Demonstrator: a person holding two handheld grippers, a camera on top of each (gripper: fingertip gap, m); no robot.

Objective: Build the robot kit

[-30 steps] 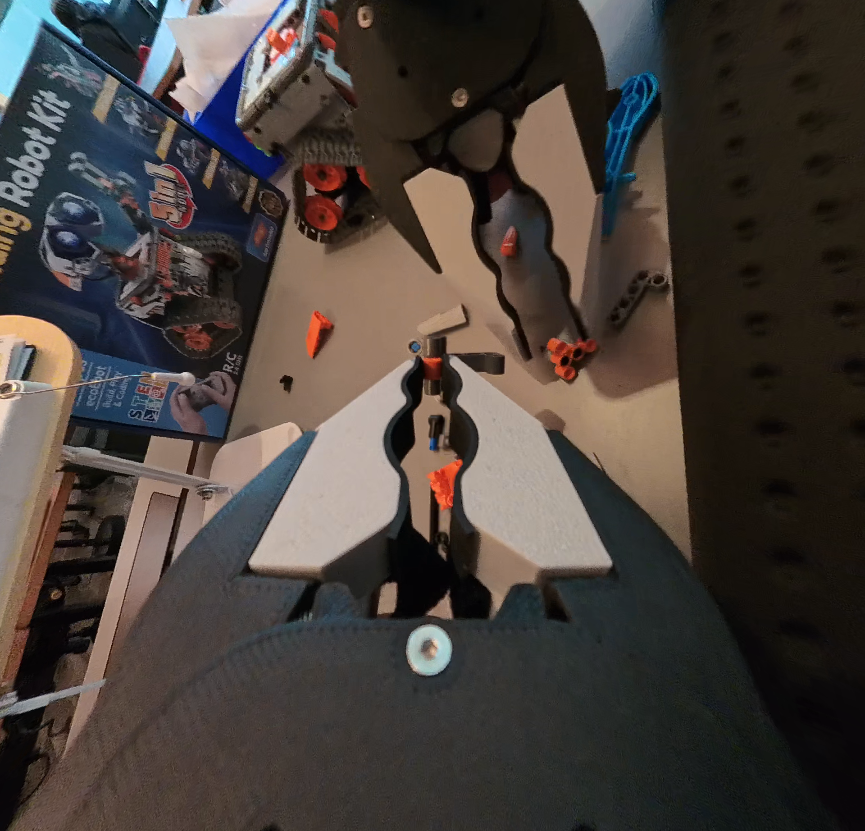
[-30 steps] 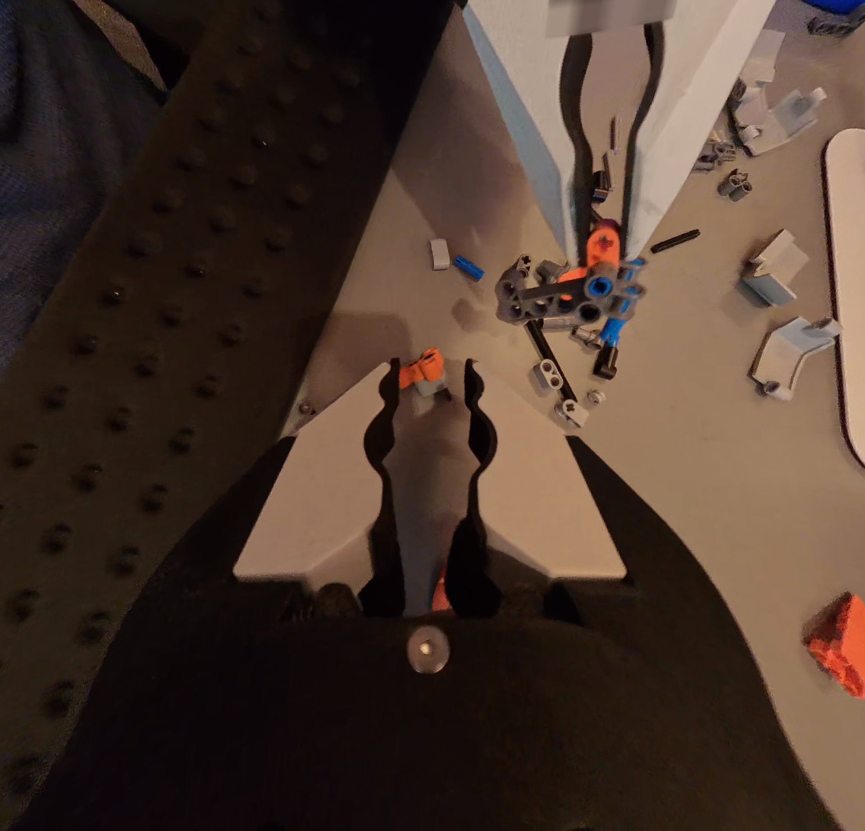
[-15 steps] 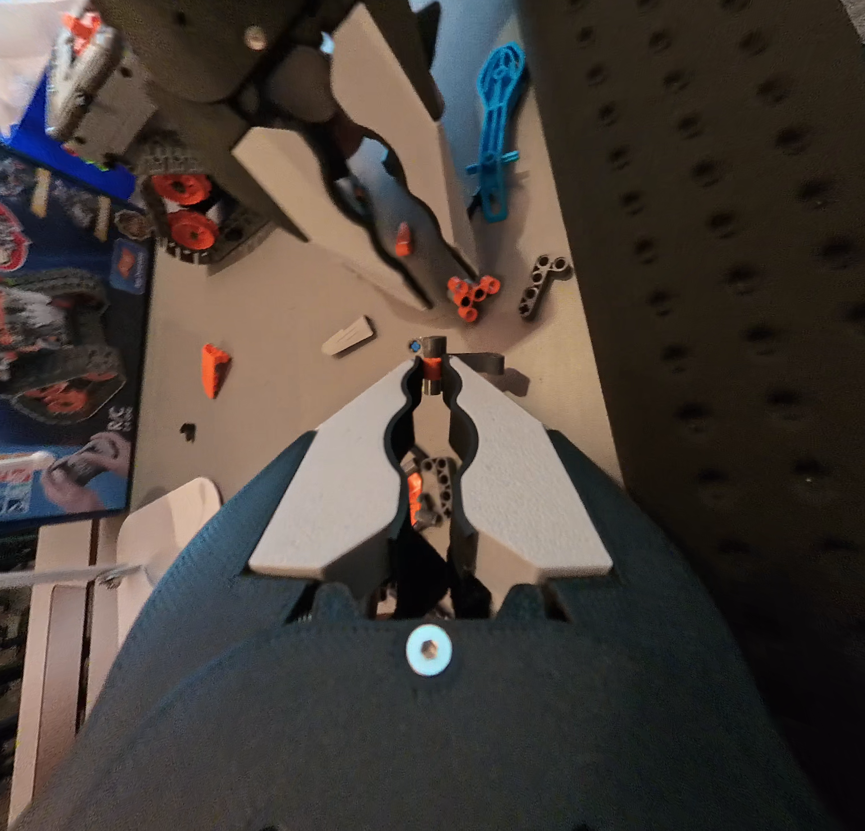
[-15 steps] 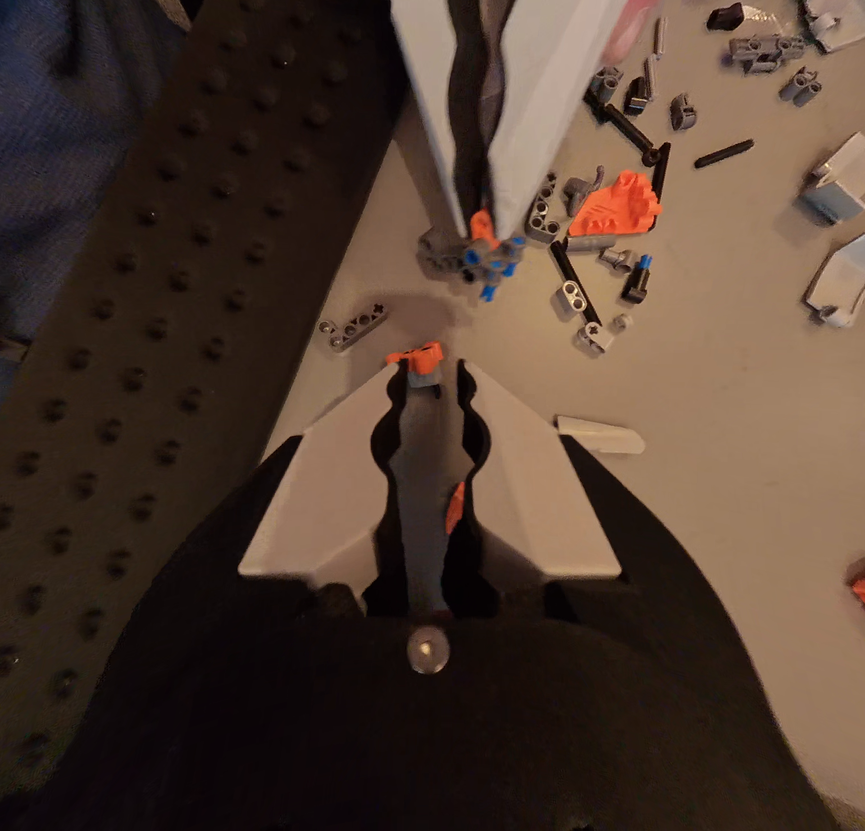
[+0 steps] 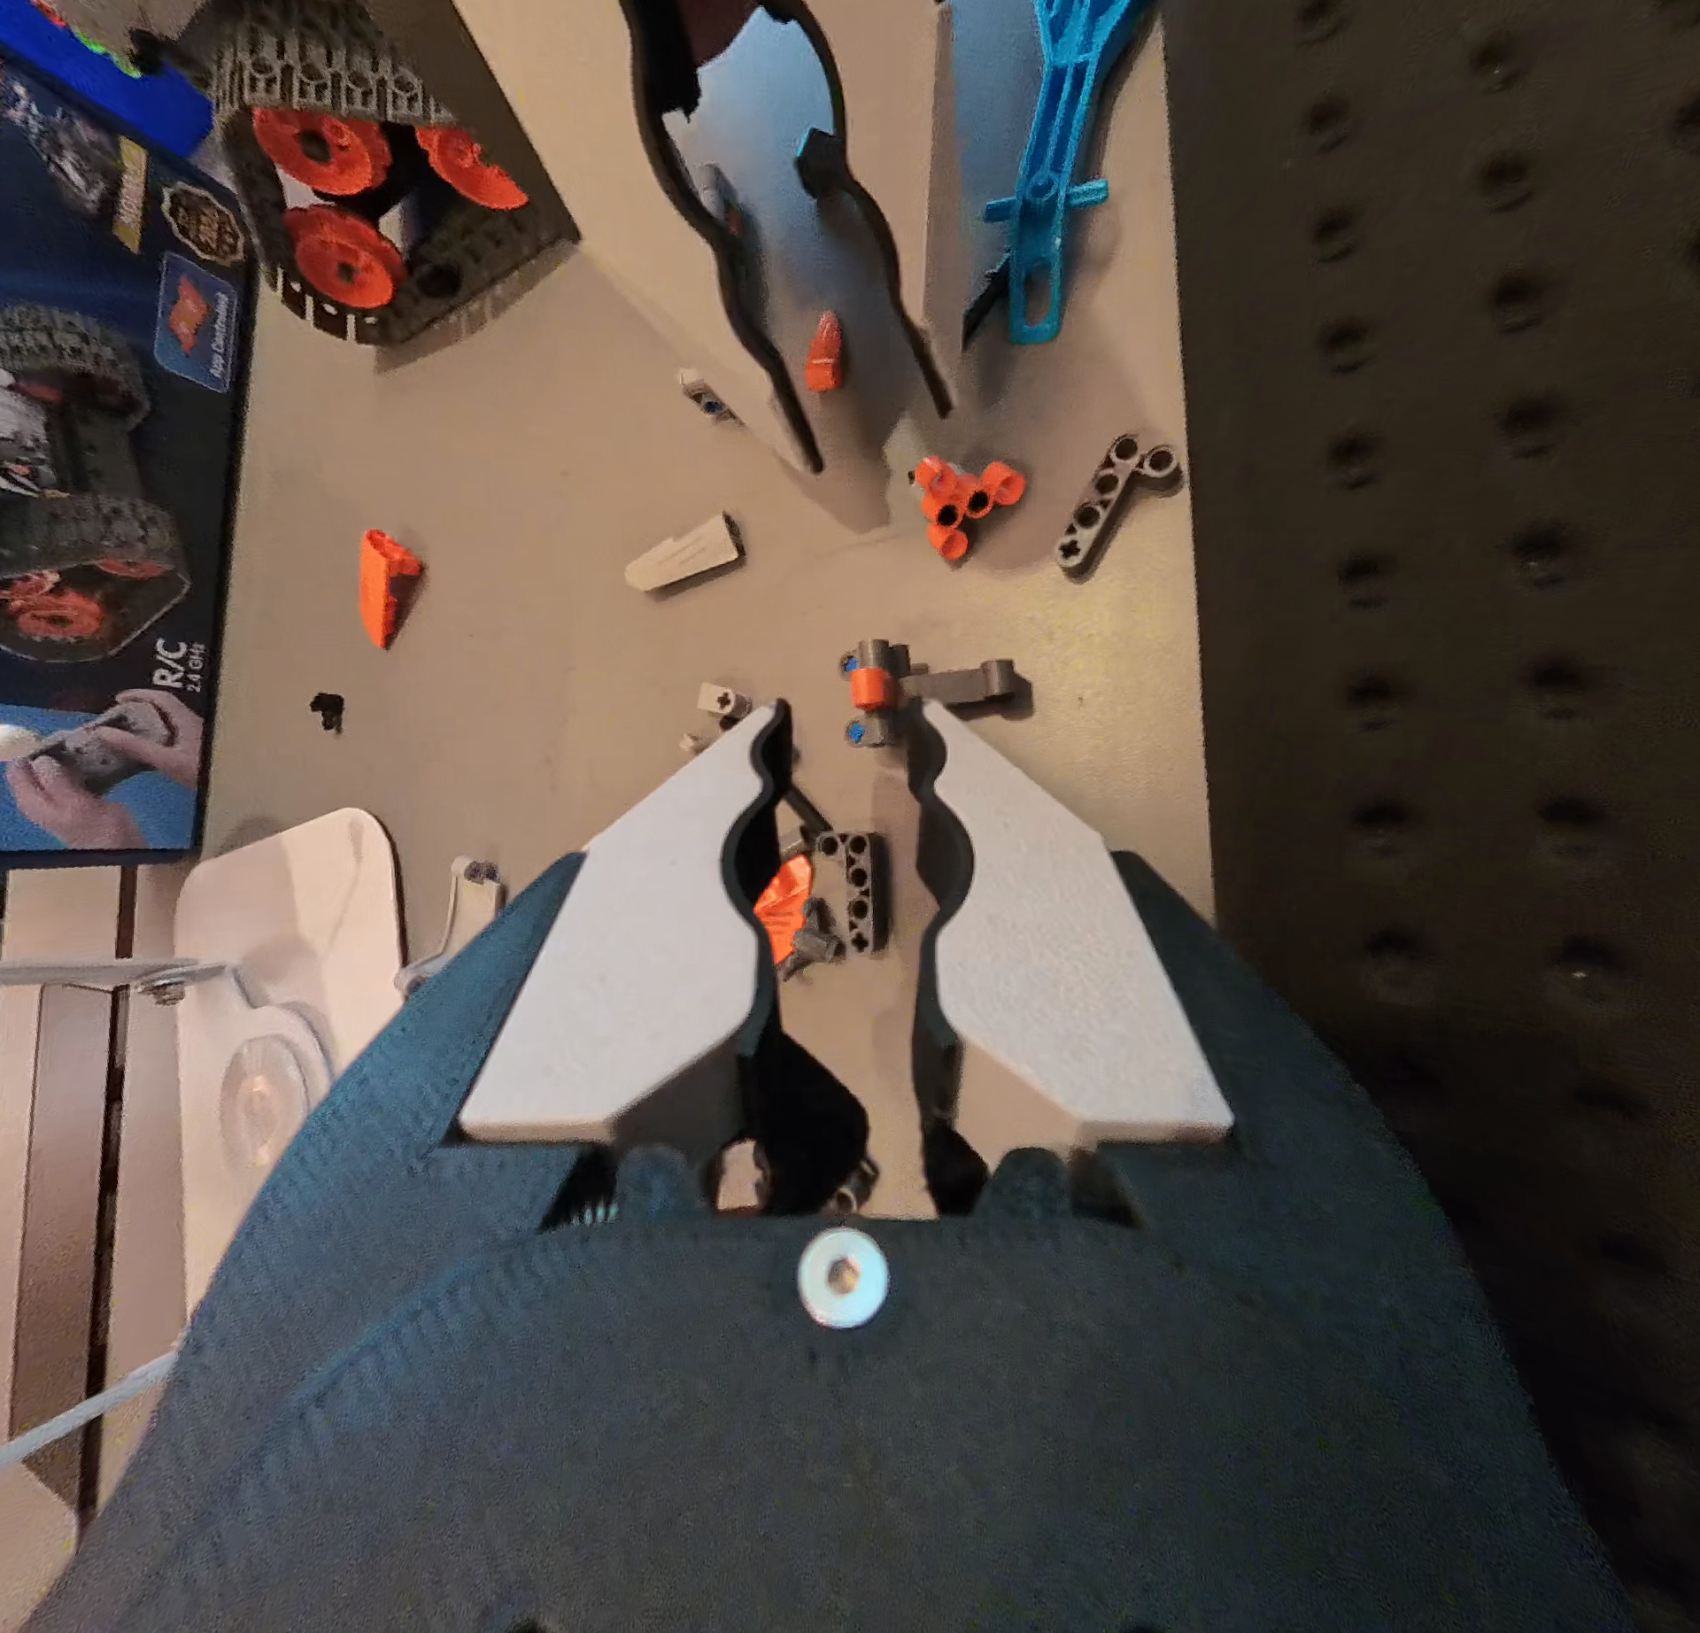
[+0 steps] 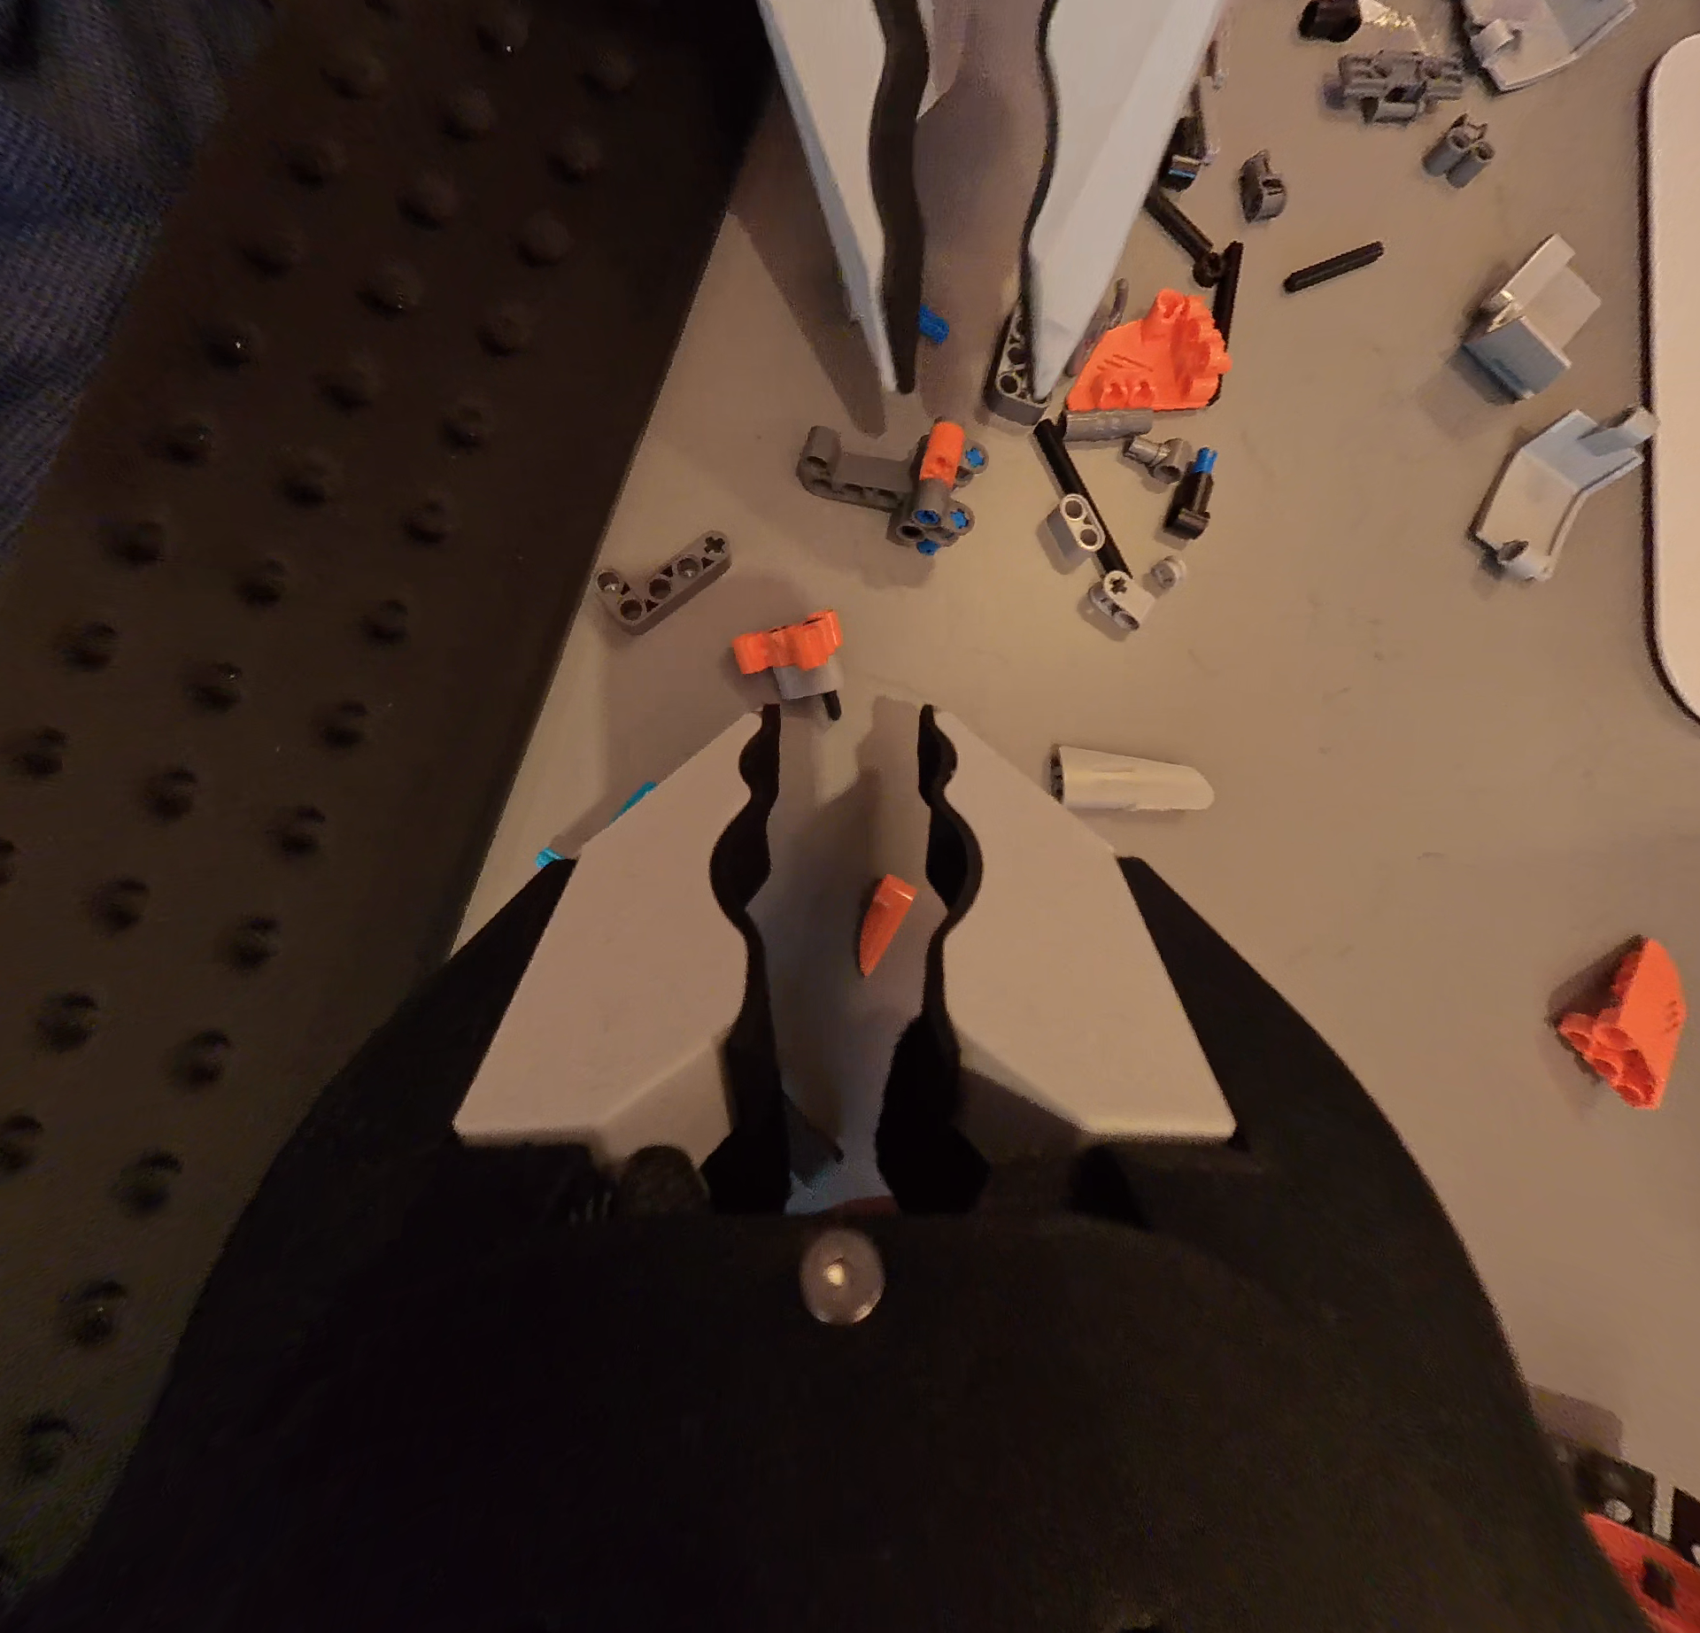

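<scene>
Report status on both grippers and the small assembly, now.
Left gripper open, empty, grey-orange assembly lying on the table just past its tips. Right gripper open, empty, nearest the orange connector. Loose parts scattered around both.

Our left gripper (image 5: 846, 715) has spread apart and let go of the small grey-and-orange assembly (image 5: 906, 685), which now lies on the desk (image 5: 552, 485). Our right gripper (image 6: 851, 715) has also parted, leaving its orange-and-grey piece (image 6: 793, 660) on the desk.

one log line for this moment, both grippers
left gripper: open, over grey beam assembly | right gripper: open, near orange connector | table: loose parts
</scene>
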